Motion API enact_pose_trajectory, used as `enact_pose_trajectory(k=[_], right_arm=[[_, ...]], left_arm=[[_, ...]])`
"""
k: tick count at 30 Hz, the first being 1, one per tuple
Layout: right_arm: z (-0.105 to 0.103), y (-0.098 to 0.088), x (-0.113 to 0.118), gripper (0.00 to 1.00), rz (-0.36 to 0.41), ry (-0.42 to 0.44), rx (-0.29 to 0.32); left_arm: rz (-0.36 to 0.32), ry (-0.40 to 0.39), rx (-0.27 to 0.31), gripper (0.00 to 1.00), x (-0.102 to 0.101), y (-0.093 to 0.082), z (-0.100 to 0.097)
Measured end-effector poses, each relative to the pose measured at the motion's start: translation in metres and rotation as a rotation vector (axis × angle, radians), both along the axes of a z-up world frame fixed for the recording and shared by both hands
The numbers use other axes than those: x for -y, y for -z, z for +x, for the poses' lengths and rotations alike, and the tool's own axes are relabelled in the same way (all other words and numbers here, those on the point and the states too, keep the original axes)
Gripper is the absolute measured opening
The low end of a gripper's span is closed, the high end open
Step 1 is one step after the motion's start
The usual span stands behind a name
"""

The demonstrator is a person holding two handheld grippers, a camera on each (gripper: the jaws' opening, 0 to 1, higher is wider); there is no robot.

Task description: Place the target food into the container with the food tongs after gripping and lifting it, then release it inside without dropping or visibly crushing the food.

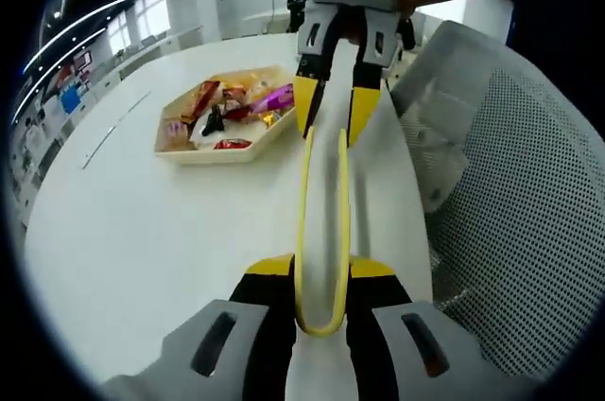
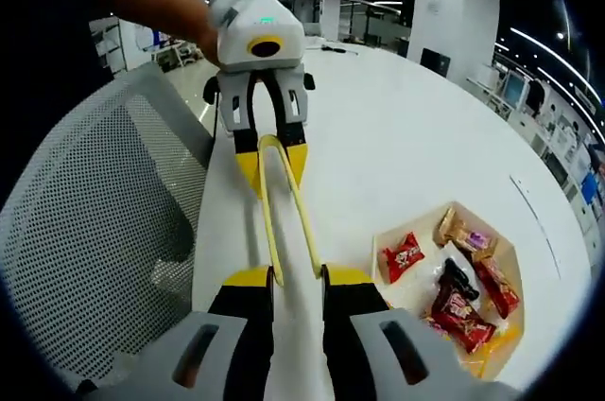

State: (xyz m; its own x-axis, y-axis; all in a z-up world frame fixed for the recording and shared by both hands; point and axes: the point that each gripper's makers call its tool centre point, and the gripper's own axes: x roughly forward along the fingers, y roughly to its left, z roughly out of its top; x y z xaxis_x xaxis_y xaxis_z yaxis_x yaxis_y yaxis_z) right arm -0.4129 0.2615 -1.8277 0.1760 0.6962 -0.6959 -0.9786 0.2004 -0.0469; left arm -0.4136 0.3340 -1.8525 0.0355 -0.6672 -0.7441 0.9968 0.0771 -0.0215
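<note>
In the left gripper view, the left gripper (image 1: 321, 273) clamps the bend of the yellow food tongs (image 1: 322, 231) at bottom centre, while the right gripper (image 1: 331, 103) pinches their tips at top centre; the arms lie nearly together, holding nothing. In the right gripper view, the wrapped snacks (image 2: 458, 299) lie in the tray (image 2: 515, 264) at lower right, so this looks like a handover, and next the tongs must swing there.

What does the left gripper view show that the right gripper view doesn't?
Left gripper view: the right gripper head-on, white cloth on the chair. Right gripper view: the left gripper head-on, its green light lit. Both: yellow-edged white tongs held between the grippers, beige hexagonal tray of wrapped snacks, white round table, grey mesh chair.
</note>
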Motion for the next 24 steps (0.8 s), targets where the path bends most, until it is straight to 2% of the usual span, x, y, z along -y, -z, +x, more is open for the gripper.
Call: enact_pose_trajectory(k=[3,4,5,11,16,17,19,20,24], right_arm=[[0.0,0.005,-0.001,0.18,-0.009,-0.002,-0.008],[0.0,0.008,0.001,0.18,-0.023,0.002,-0.014],[0.001,0.009,0.002,0.18,-0.013,0.009,-0.017],[0.003,0.018,0.002,0.2,-0.021,0.017,-0.028],[0.002,0.024,0.002,0.21,-0.028,0.019,-0.039],[0.003,0.021,0.0,0.2,-0.008,0.005,-0.019],[0.005,0.023,0.003,0.21,-0.036,0.012,-0.023],[0.005,0.022,0.003,0.21,-0.035,-0.005,-0.007],[0.005,0.023,0.003,0.23,-0.038,-0.011,-0.007]], left_arm=[[0.013,-0.012,-0.015,0.15,-0.002,0.005,-0.001],[-0.03,-0.034,-0.019,0.15,0.003,0.001,0.001],[-0.009,-0.021,-0.012,0.15,-0.001,0.001,0.002],[0.0,-0.029,-0.014,0.16,0.0,0.002,0.005],[0.031,-0.081,0.003,0.18,-0.008,0.002,0.011],[0.04,-0.073,0.009,0.2,-0.009,0.002,0.011],[0.048,-0.072,0.018,0.25,-0.011,0.003,0.011],[0.051,-0.074,0.018,0.27,-0.013,0.003,0.011],[0.065,-0.099,0.023,0.34,-0.021,0.003,0.012]])
